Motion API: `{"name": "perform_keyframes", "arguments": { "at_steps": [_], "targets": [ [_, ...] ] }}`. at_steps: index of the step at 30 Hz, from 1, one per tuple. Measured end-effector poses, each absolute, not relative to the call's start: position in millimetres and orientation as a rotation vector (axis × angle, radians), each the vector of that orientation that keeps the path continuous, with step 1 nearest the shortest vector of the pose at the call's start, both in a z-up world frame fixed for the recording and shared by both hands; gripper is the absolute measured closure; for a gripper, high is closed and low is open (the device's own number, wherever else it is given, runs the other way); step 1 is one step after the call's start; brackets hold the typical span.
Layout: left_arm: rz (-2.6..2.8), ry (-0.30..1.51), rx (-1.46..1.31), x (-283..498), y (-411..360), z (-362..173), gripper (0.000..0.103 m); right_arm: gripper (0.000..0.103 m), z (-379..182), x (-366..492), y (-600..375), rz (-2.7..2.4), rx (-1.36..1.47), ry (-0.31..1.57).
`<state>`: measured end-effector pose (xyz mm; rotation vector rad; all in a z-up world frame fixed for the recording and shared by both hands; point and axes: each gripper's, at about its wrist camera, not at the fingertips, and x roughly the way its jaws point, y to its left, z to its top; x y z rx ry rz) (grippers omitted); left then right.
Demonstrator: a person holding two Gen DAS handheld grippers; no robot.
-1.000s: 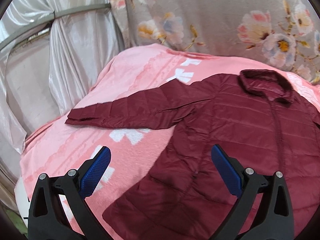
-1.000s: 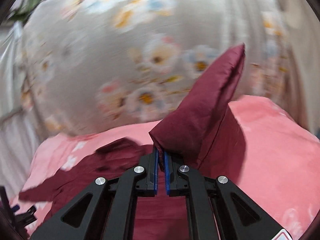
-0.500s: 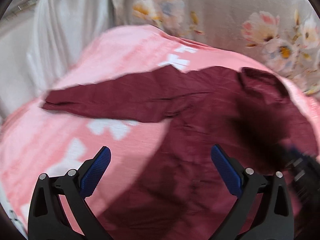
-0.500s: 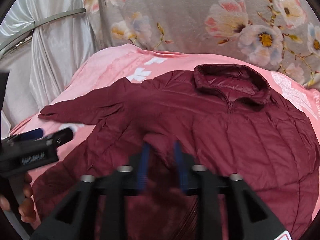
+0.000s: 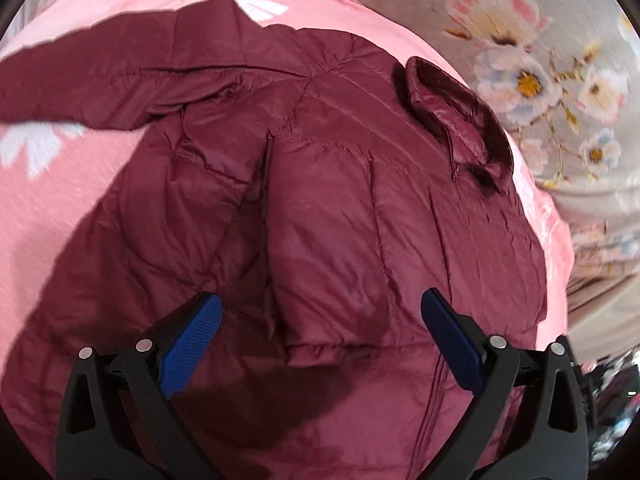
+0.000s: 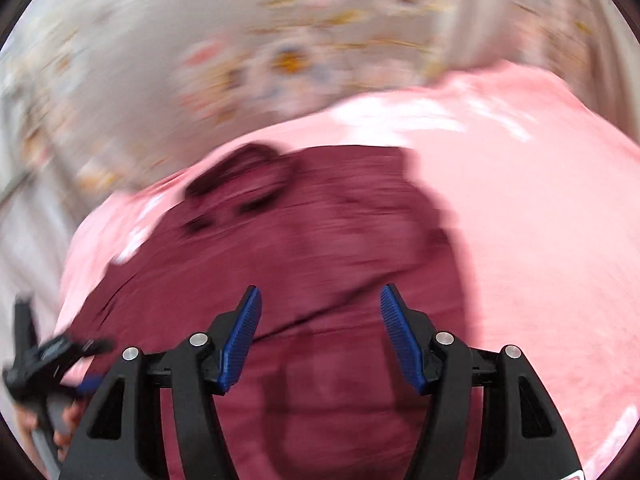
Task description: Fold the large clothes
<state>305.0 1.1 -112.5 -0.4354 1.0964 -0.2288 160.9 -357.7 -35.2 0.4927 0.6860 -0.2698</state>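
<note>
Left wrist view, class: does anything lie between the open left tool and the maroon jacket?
Nothing visible does. The left tool hangs open directly over the maroon jacket, whose folded-in sleeve cuff lies between its fingers on the pink blanket.

Left gripper [image 5: 318, 334]: jaws spread wide, nothing between them. Both blue ribbed pads [image 5: 191, 346] face inward and are bare. The black finger arms angle outward from the bottom of the left wrist view, each showing two silver rivets. Right gripper [image 6: 320, 336]: jaws likewise apart, gap unoccupied, blue pads [image 6: 240, 338] exposed on both sides; the spread looks narrower than on the left unit. The right wrist view is heavily blurred. At its lower left edge the left gripper appears again as a dark smeared shape, with part of the person's left hand [image 6: 66, 422] gripping its handle; finger detail cannot be resolved.
</note>
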Motion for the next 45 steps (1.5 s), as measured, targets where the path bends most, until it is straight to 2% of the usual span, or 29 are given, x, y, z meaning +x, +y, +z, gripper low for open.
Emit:
{"name": "perform_keyframes", "arguments": {
  "at_steps": [1, 3, 5, 6, 9, 10, 11, 15, 18, 21, 26, 28, 30, 33, 36, 39, 41, 45],
  "targets": [
    [-0.224, 1.084, -0.438, 306, 0, -111, 0.017, 0.042, -41, 162, -370, -0.291, 0.532, 0.690],
    [-0.225, 1.070, -0.427, 308, -4, -107, 0.068, 0.044, -53, 168, -395, -0.313, 0.632, 0.701],
    [-0.218, 1.052, -0.400, 313, -8, -100, 0.090, 0.051, -64, 181, -414, -0.322, 0.715, 0.708],
    [-0.219, 1.037, -0.385, 314, -9, -95, 0.095, 0.053, -68, 190, -419, -0.320, 0.730, 0.716],
    [-0.207, 0.950, -0.317, 319, -14, -71, 0.099, 0.077, -72, 210, -421, -0.344, 0.711, 0.727],
    [-0.198, 0.912, -0.292, 320, -15, -61, 0.099, 0.100, -73, 219, -421, -0.336, 0.699, 0.735],
    [-0.193, 0.883, -0.273, 321, -16, -52, 0.099, 0.102, -71, 224, -421, -0.328, 0.691, 0.731],
    [-0.143, 0.836, -0.177, 327, -23, -48, 0.100, 0.102, -40, 204, -400, -0.332, 0.540, 0.566],
    [-0.102, 0.910, -0.141, 341, -28, -79, 0.100, 0.102, -61, 215, -392, -0.367, 0.466, 0.683],
    [-0.091, 0.985, -0.150, 347, -25, -113, 0.100, 0.102, -87, 227, -401, -0.352, 0.535, 0.815],
    [-0.077, 0.927, -0.094, 339, -30, -117, 0.098, 0.100, -77, 209, -396, -0.392, 0.510, 0.784],
    [-0.078, 0.904, -0.098, 335, -29, -118, 0.098, 0.094, -62, 195, -385, -0.412, 0.463, 0.727],
    [-0.073, 0.887, -0.091, 333, -29, -118, 0.097, 0.093, -41, 188, -368, -0.403, 0.406, 0.677],
    [-0.070, 0.878, -0.087, 331, -31, -117, 0.097, 0.093, -30, 207, -337, -0.302, 0.324, 0.712],
    [-0.074, 0.876, -0.106, 330, -27, -117, 0.096, 0.093, -46, 231, -317, -0.245, 0.276, 0.776],
    [-0.082, 0.874, -0.124, 329, -24, -117, 0.096, 0.094, -87, 244, -315, -0.252, 0.298, 0.885],
    [-0.088, 0.875, -0.136, 329, -22, -117, 0.095, 0.100, -96, 240, -318, -0.261, 0.311, 0.884],
    [-0.099, 0.874, -0.159, 329, -19, -117, 0.094, 0.100, -97, 239, -317, -0.281, 0.283, 0.885]
  ]
}}
